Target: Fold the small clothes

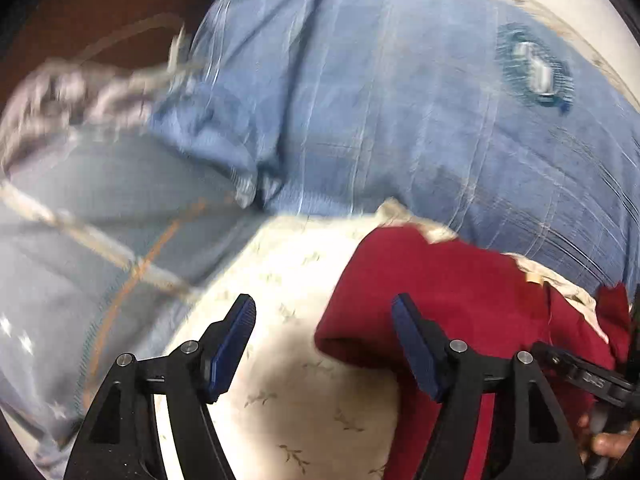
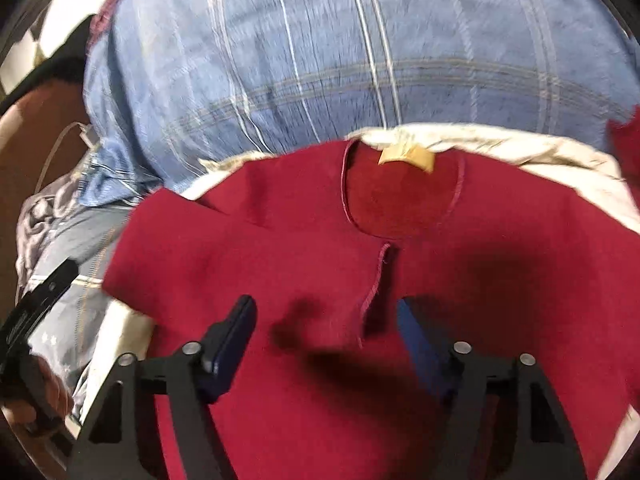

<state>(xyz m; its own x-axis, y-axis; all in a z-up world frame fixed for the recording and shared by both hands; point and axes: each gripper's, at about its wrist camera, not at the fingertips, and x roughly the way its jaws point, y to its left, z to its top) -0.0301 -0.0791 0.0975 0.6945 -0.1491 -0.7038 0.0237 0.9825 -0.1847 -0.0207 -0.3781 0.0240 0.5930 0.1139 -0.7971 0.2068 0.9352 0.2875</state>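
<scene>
Red top [image 2: 304, 264] flat on pale sheet [image 1: 288, 360], neckline toward frame top.
Left edge free; left gripper [image 1: 324, 344] and right gripper [image 2: 326, 344] released, gripping nothing.

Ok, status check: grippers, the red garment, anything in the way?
Left gripper open, empty. Right gripper open over red garment, neckline up, lying flat. Blue checked cloth beyond it, not blocking.

my right gripper [image 2: 326, 340] over red garment [image 2: 280, 264], jaws apart, nothing clamped between blue pads [image 2: 228, 344]. garment spread flat on pale sheet [image 2: 520, 152], neckline up top with tan label [image 2: 406, 157], slit below it. blue checked cloth [image 2: 320, 60] beyond. my left gripper [image 2: 36, 304] at left edge.
</scene>
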